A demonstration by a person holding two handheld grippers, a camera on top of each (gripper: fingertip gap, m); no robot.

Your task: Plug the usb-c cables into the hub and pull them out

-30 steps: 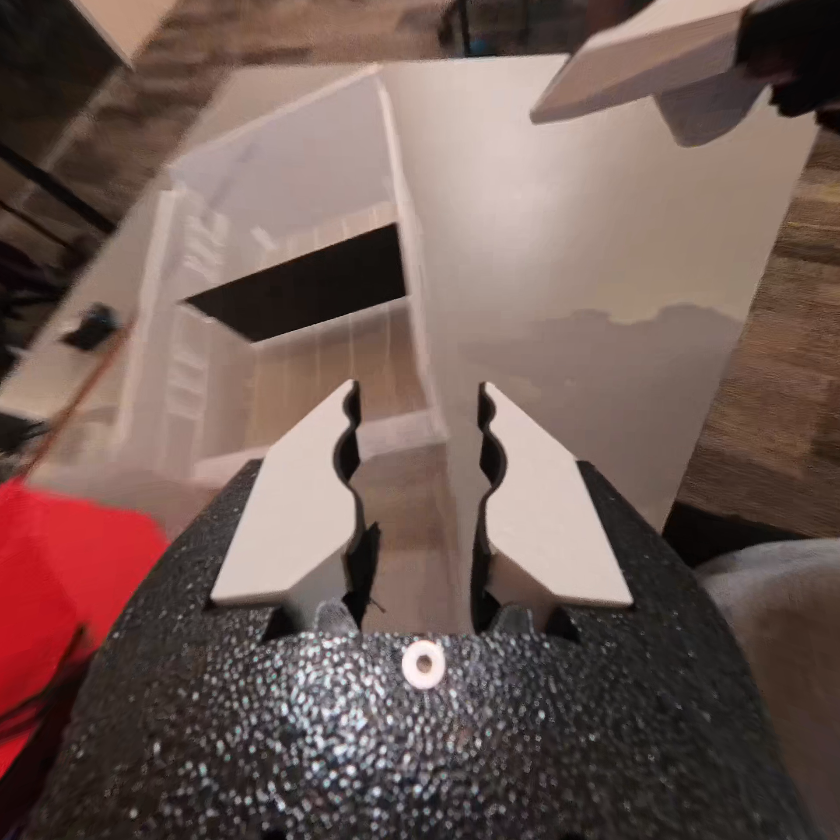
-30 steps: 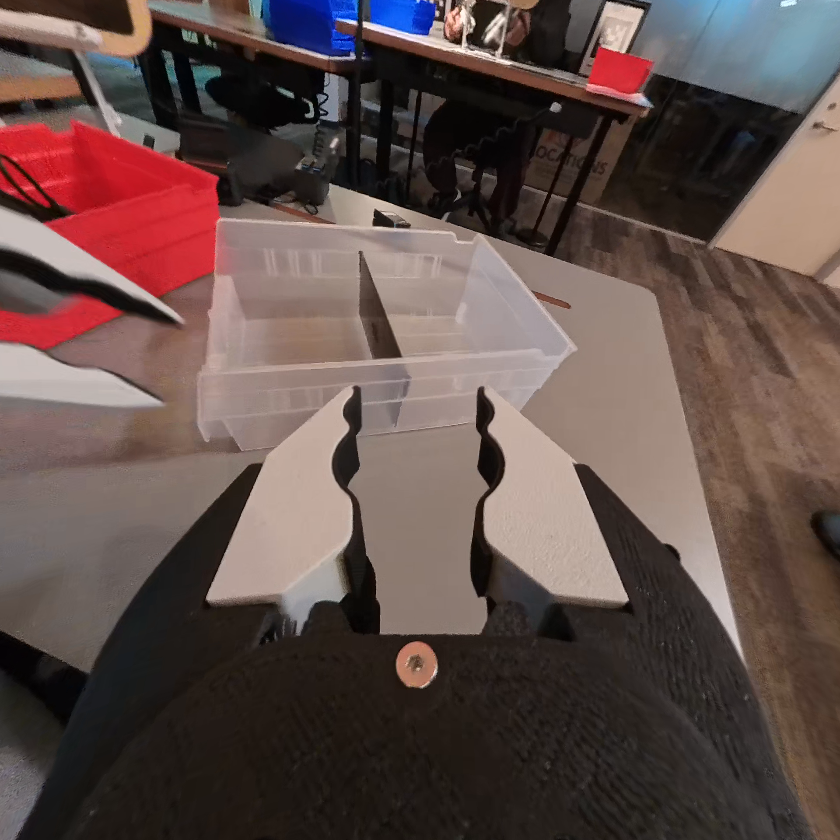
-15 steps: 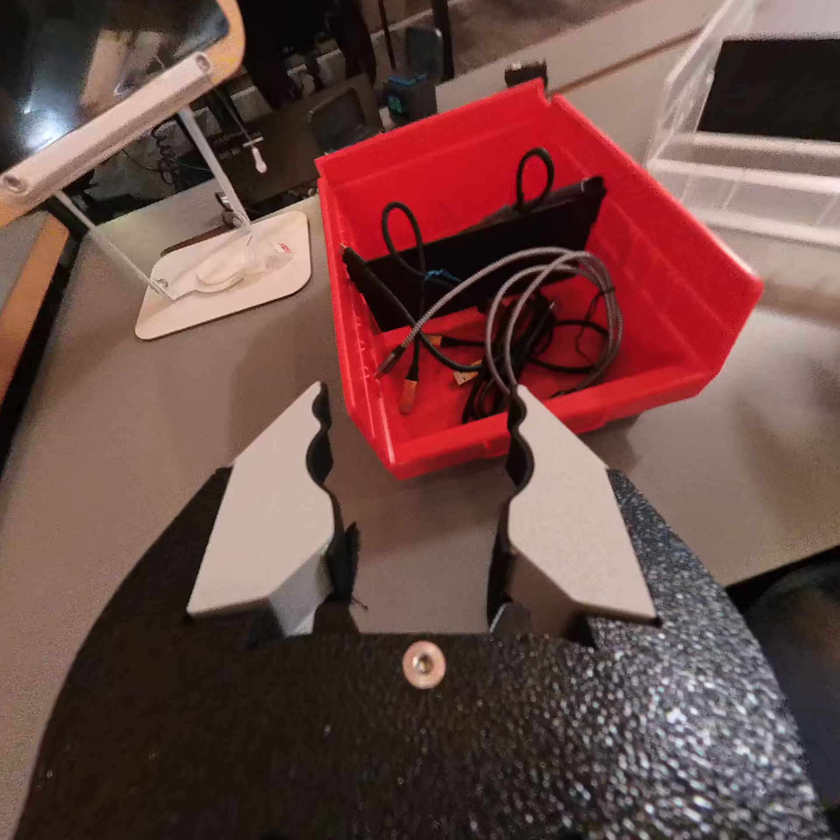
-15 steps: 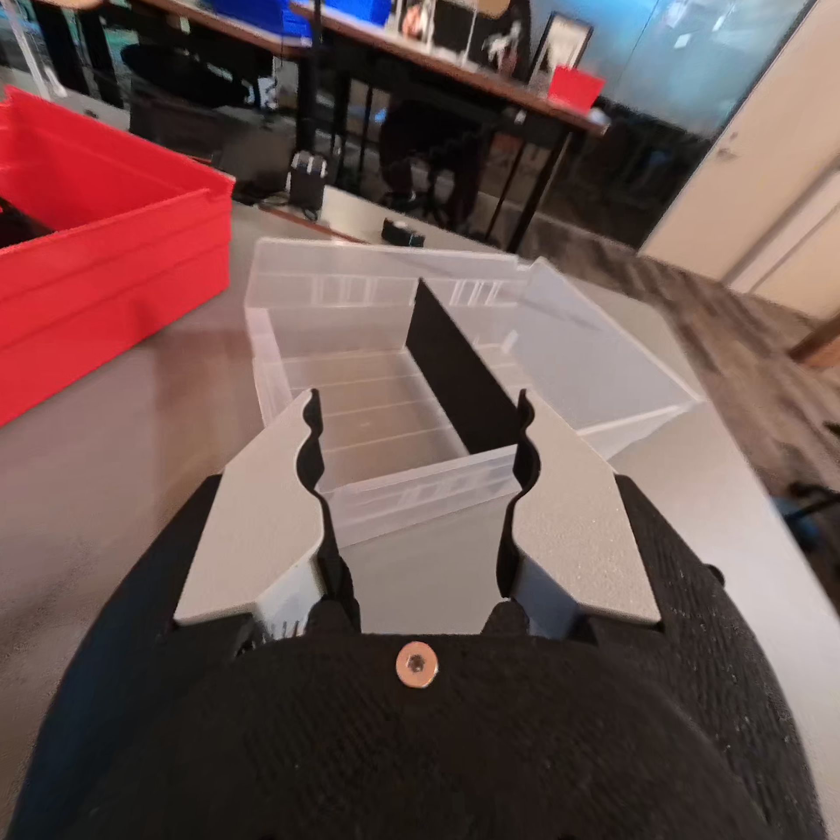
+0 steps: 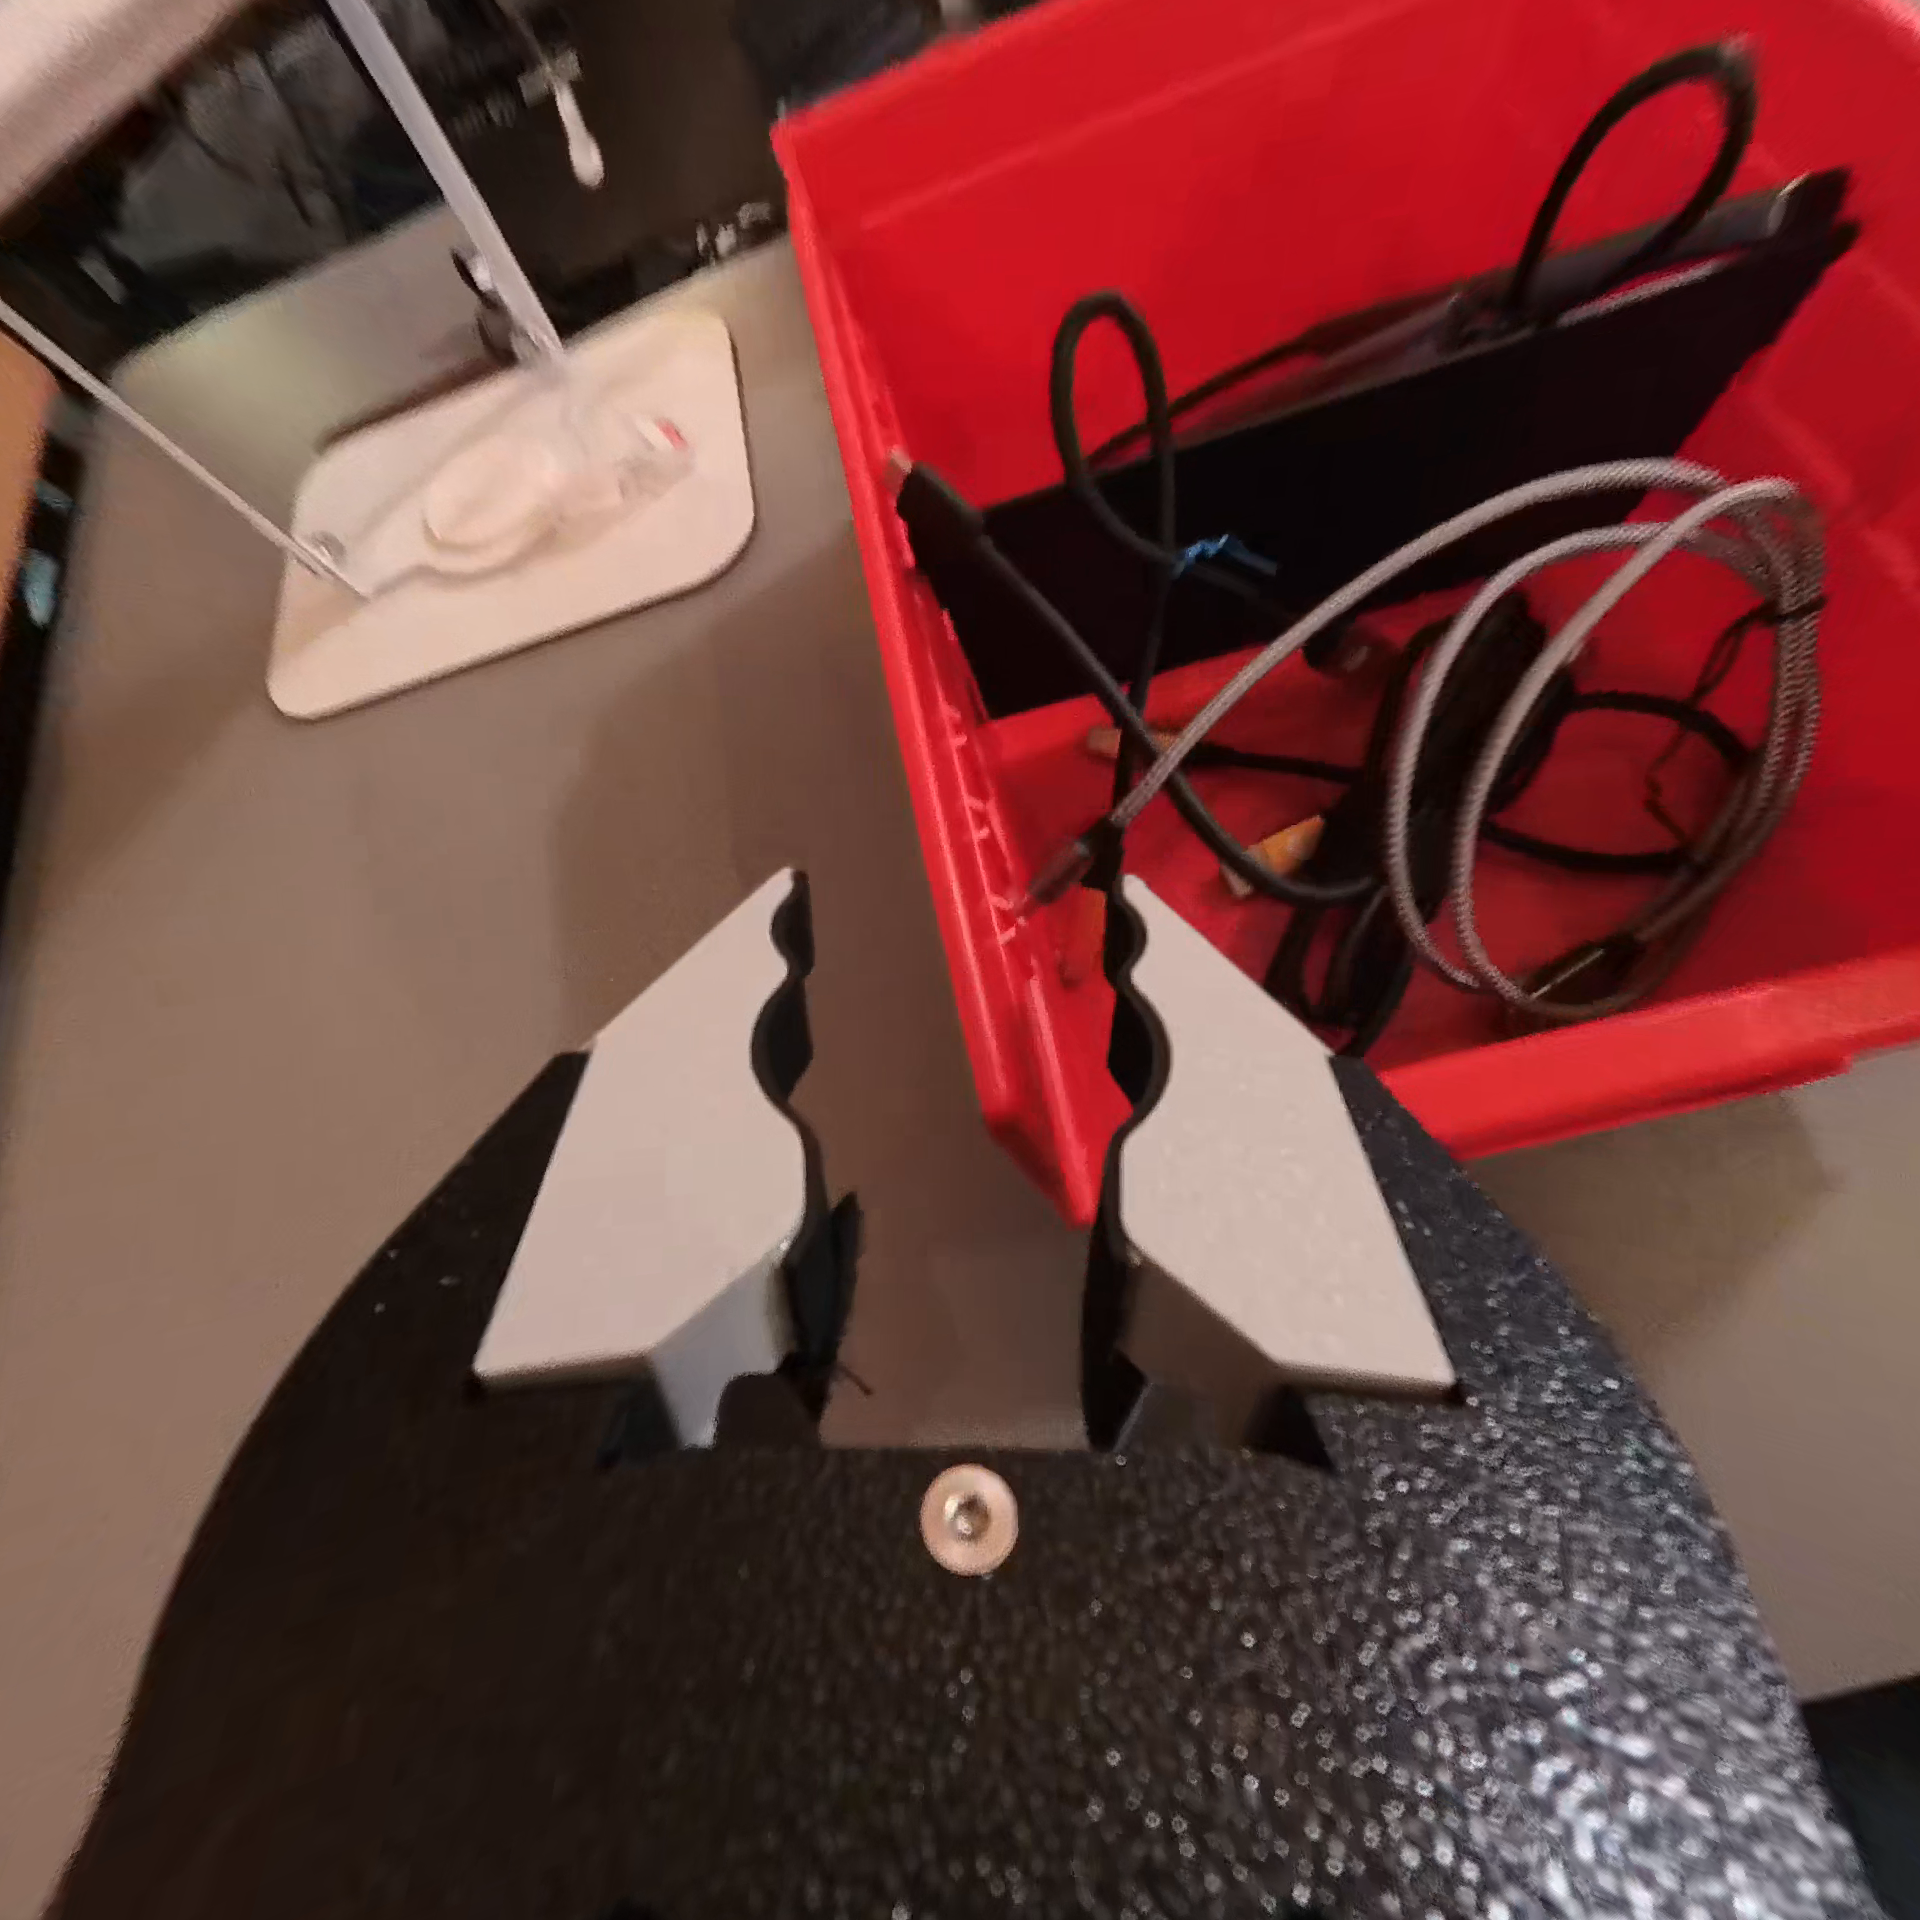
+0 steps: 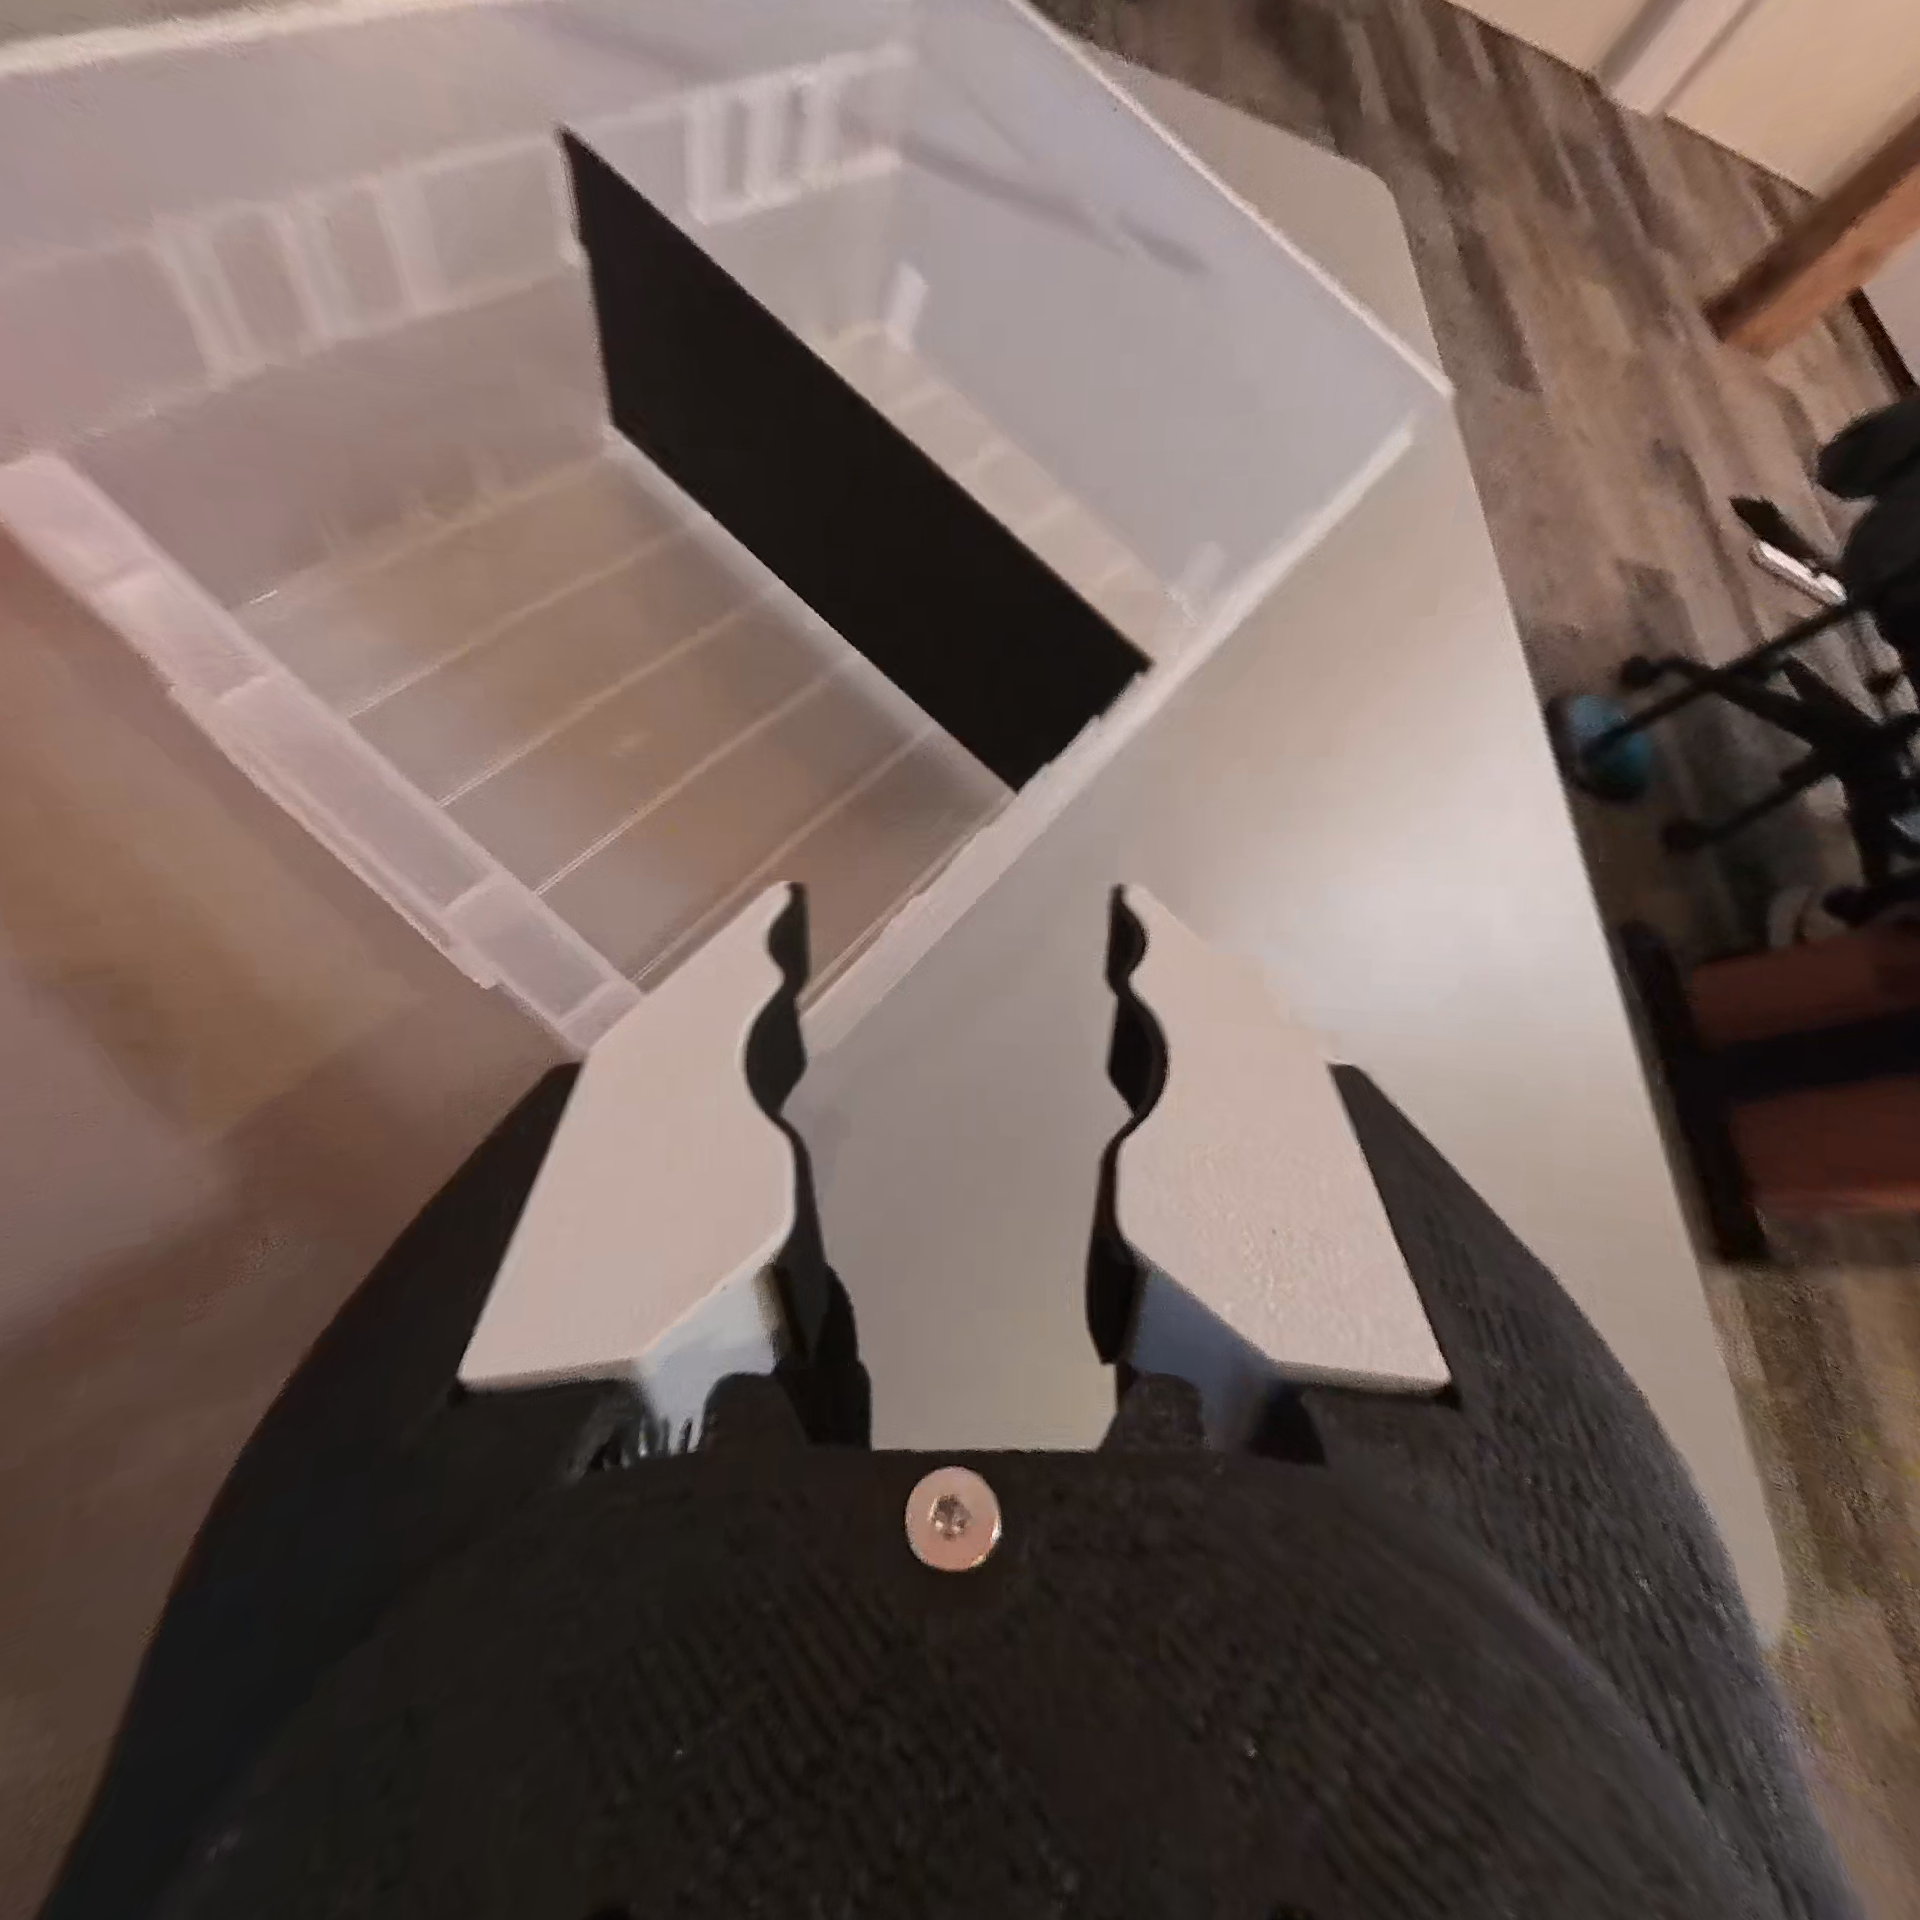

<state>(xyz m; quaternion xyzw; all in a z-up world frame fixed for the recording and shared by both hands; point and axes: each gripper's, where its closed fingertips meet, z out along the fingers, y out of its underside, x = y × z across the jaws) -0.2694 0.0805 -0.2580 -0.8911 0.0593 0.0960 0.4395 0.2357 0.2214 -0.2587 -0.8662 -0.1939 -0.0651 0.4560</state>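
In the left wrist view a red bin [image 5: 1621,1070] stands on the grey table. It holds a coiled grey braided cable [image 5: 1621,727], several black cables [image 5: 1132,436] with orange-tipped plugs [image 5: 1288,842], and a black divider [image 5: 1351,499]. A dark slim device [image 5: 1662,249] lies behind the divider; I cannot tell if it is the hub. My left gripper [image 5: 961,894] is open and empty, over the bin's near left corner. My right gripper [image 6: 956,899] is open and empty, just in front of a clear plastic bin [image 6: 312,748] with a black divider [image 6: 831,499].
A white stand base [image 5: 509,520] with a slanted clear arm sits on the table left of the red bin. In the right wrist view the table edge [image 6: 1621,1039] runs down the right side, with floor, dark equipment [image 6: 1787,665] and a wooden box beyond it. Some 50 cm of space lies between my two pairs of fingers.
My left gripper swung from the clear bin to the red bin and moved closer to its near left corner. My right gripper moved in and tilted down toward the clear bin.
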